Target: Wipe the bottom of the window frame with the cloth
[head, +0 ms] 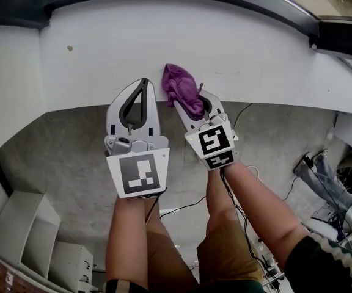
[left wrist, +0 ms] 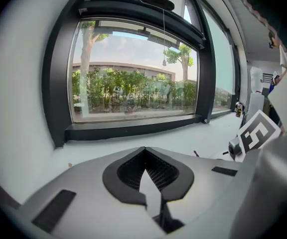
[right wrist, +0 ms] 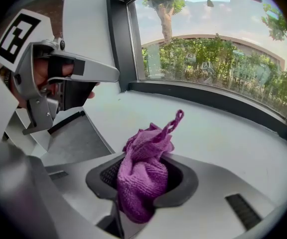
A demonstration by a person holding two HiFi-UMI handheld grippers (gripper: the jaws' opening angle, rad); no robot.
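Purple cloth [head: 179, 88] sits pinched in the right gripper [head: 196, 106], the left gripper [head: 143, 85] pressed together empty; wiping looks unstarted, so next reach forward to the window frame [right wrist: 208, 100].

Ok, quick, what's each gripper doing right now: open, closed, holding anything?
Left gripper: closed, nothing between its jaws.
Right gripper: closed on the purple cloth.

- No legible words, brands or numbers anywhere.
- Left gripper [head: 143, 84]: square marker [head: 138, 174] on its cube, a black-and-white block pattern with no letters.
- Right gripper [head: 188, 105]: square marker [head: 216, 141] likewise, pattern only.
- Small signs [right wrist: 206, 64] outside the window [right wrist: 218, 39]: too small to read.
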